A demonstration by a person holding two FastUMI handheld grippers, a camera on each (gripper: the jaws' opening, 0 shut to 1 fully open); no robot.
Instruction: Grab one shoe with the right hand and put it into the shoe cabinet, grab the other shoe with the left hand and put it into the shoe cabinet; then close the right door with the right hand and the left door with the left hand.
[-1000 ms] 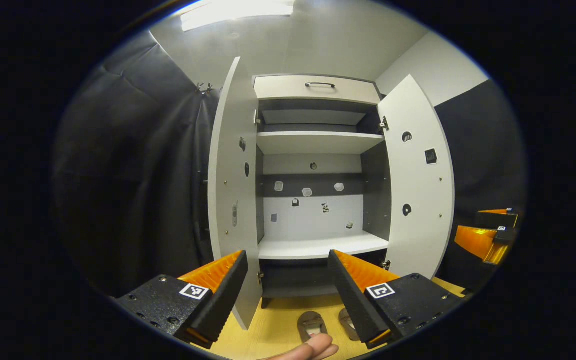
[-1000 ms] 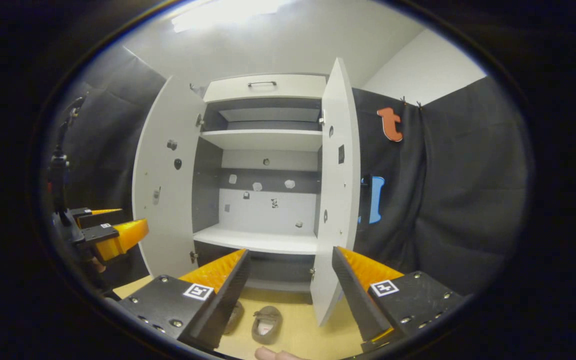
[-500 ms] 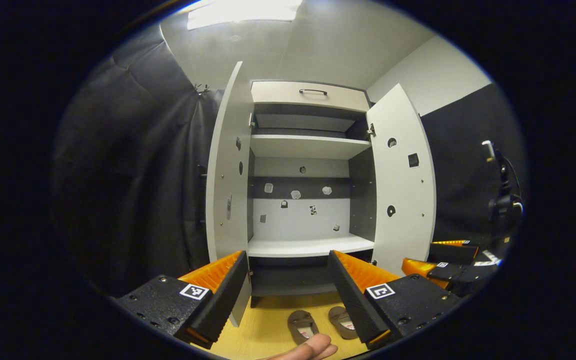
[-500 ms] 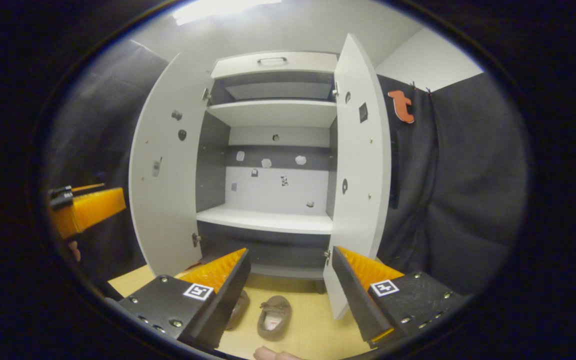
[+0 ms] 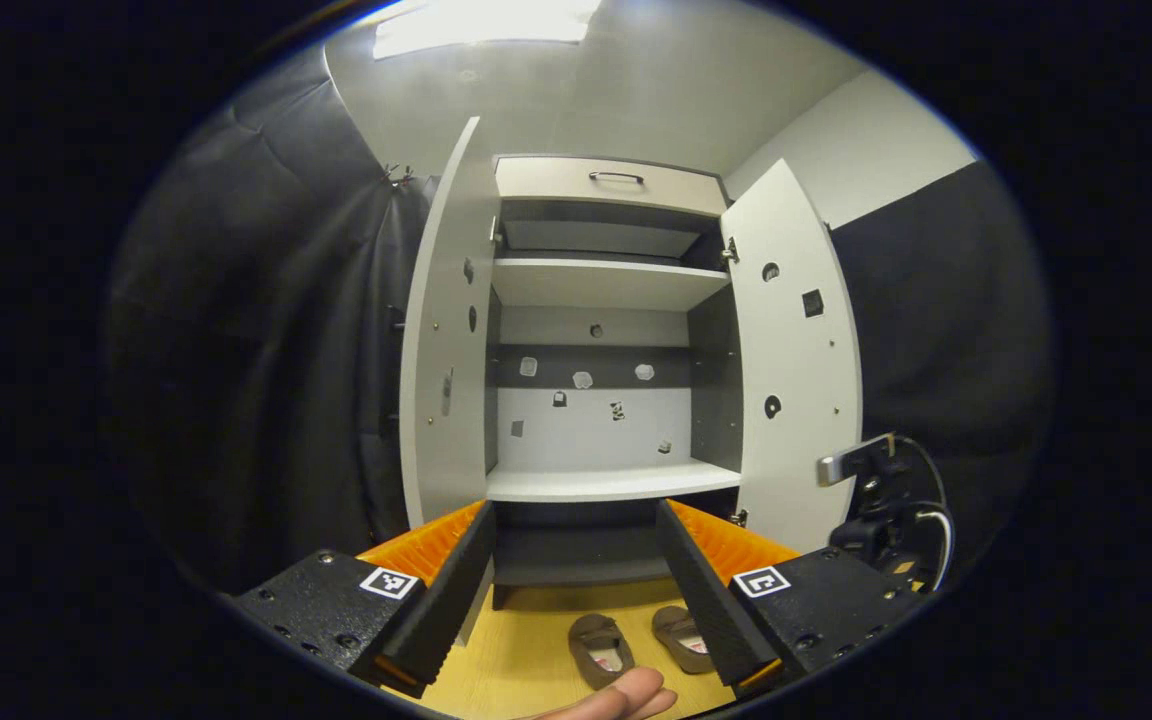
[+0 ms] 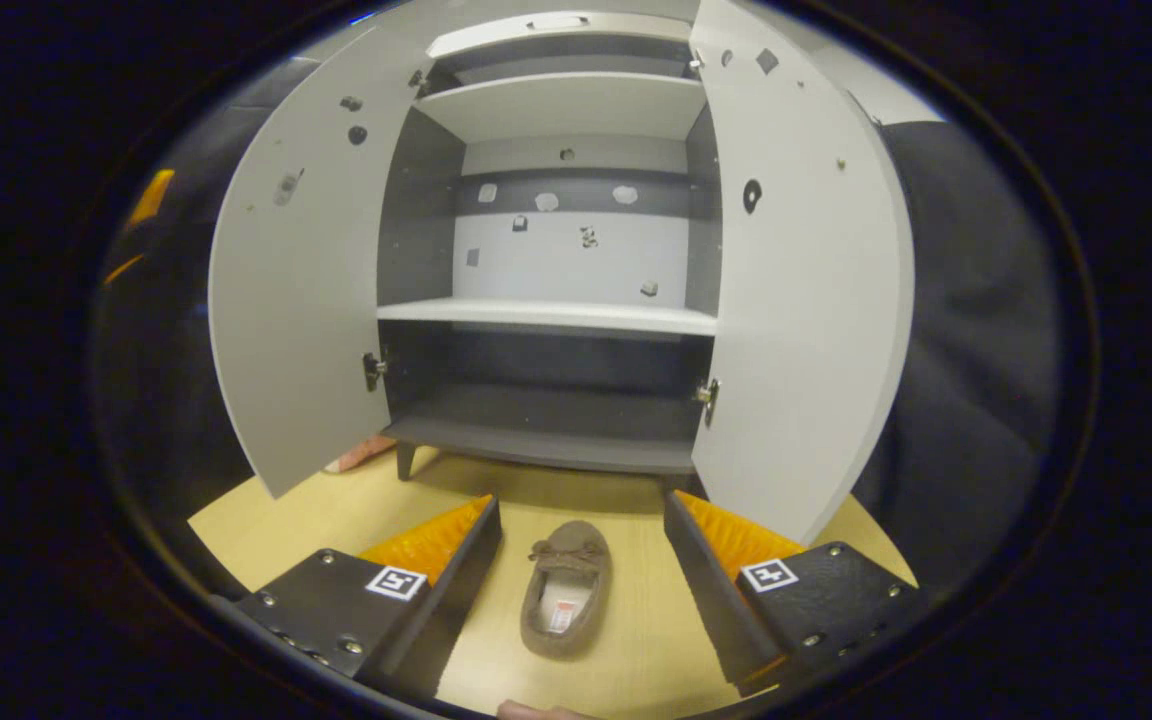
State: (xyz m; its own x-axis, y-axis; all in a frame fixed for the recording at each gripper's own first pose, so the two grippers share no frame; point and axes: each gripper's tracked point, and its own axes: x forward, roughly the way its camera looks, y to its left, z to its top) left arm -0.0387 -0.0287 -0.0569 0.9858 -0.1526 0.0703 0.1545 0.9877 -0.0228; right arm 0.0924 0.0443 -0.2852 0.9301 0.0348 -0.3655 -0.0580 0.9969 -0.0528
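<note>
Two brown slippers lie side by side on the yellow floor before the white shoe cabinet (image 5: pixel 596 480), one slipper (image 5: pixel 598 645) left of the other slipper (image 5: pixel 681 635). Both cabinet doors stand wide open and the shelves are bare. My left gripper (image 5: pixel 574 515) is open and held up, facing the cabinet, well above the slippers. My right gripper (image 6: pixel 582 505) is open and tilted down at the floor; one slipper (image 6: pixel 566 590) lies toe-forward in the gap between its fingers, untouched. The right gripper's body and cable (image 5: pixel 881 520) show low on the right in the left gripper view.
The left door (image 6: pixel 286 290) and right door (image 6: pixel 806 300) swing out over the floor (image 6: pixel 336 520) on either side. The cabinet's dark bottom compartment (image 6: pixel 546 400) is just behind the slipper. Black cloth walls close in both sides. A fingertip (image 5: pixel 621 695) shows at the bottom edge.
My right gripper has dropped and tipped down toward the floor, bringing one slipper between its fingers. The left gripper has shifted slightly and stays high.
</note>
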